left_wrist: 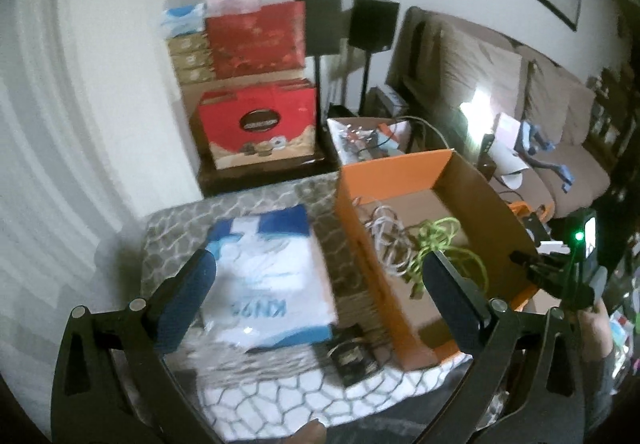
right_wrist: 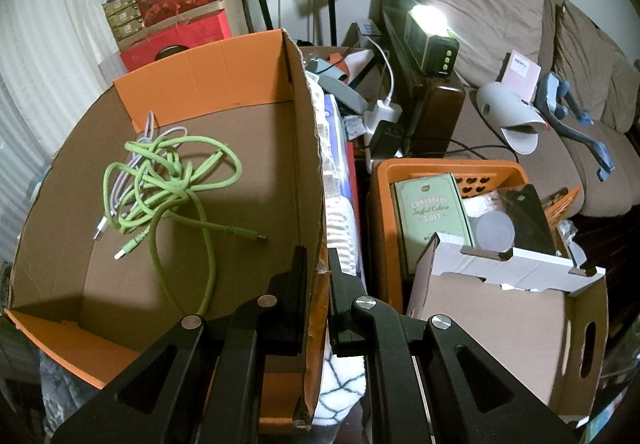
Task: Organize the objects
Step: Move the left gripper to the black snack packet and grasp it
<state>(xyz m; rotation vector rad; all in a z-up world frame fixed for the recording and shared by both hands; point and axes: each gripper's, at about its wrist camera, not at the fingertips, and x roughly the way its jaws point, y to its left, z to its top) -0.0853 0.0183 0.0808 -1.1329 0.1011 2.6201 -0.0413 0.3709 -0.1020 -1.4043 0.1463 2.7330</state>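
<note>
An orange cardboard box (left_wrist: 368, 240) stands open on a patterned blanket (left_wrist: 260, 396); it also shows in the right wrist view (right_wrist: 208, 72). Inside lie a green cable (right_wrist: 168, 180) and a white cable (right_wrist: 160, 136). My right gripper (right_wrist: 318, 272) is shut on the box's right wall (right_wrist: 312, 172), one finger inside and one outside. My left gripper (left_wrist: 320, 284) is open, above a blue-and-white KN95 mask pack (left_wrist: 272, 276) lying left of the box. A small dark packet (left_wrist: 352, 360) lies by the box's near corner.
An orange basket (right_wrist: 448, 168) holding a green box (right_wrist: 432, 216) and a white cardboard tray (right_wrist: 508, 308) stand right of the box. Red gift boxes (left_wrist: 260, 124) are stacked at the back by the wall. A brown sofa (right_wrist: 540, 84) is at the right.
</note>
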